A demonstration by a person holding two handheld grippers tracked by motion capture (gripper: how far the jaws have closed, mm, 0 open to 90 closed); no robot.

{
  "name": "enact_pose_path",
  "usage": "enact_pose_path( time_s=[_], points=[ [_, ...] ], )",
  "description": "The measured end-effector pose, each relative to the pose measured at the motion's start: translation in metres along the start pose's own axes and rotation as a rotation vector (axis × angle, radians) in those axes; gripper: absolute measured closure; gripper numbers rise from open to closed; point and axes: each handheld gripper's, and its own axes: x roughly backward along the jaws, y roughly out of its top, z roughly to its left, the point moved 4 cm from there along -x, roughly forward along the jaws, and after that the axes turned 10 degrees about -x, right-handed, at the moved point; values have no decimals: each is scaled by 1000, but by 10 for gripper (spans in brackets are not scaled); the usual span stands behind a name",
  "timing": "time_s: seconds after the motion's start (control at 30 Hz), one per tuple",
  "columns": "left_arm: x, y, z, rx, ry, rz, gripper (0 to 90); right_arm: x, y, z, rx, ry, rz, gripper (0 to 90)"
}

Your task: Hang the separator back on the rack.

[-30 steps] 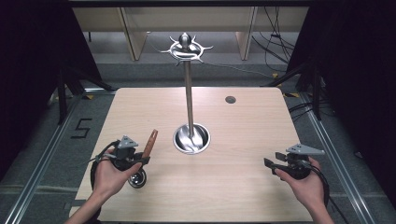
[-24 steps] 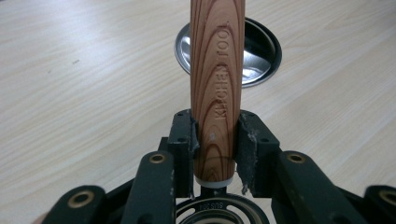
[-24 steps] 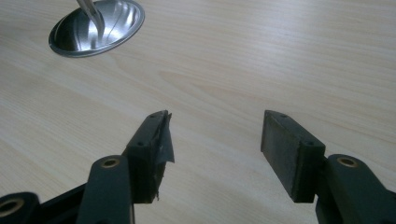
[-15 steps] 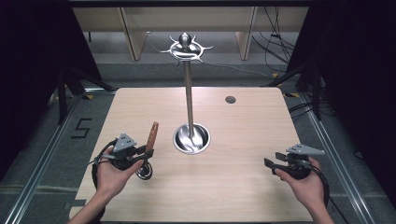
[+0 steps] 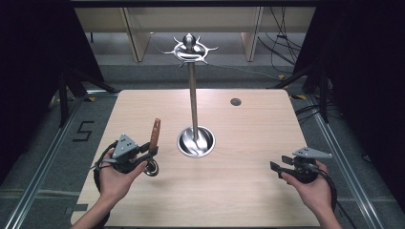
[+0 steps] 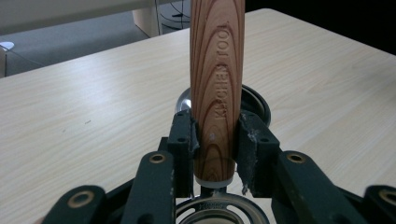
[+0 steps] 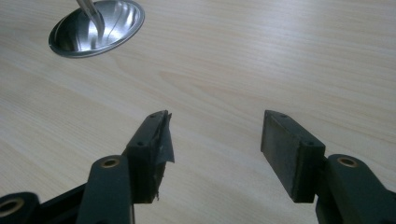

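My left gripper is shut on the wooden handle of a kitchen tool, held nearly upright over the table's left front. In the left gripper view the handle reads "KITCHEN TOOL" and sits clamped between the two pads. The tool's round metal head hangs below the jaws, seen close as a ring. A tall steel stand with a hooked top rises from a round base mid-table. My right gripper stands open and empty at the right front.
The stand's shiny base lies ahead and left of the right gripper. A small dark hole marks the wooden tabletop at the far right. Dark frames and cables surround the table.
My left gripper has carried the tool slightly right and away from the front edge, with the handle standing more upright. The right gripper has stayed put.
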Motion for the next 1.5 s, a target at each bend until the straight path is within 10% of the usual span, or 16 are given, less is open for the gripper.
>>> enact_pose_path(
  time_s=[1.5],
  points=[
    [10,42,-11,-10,23,-143,682,1,-1,1,-15,-1,10,427]
  ],
)
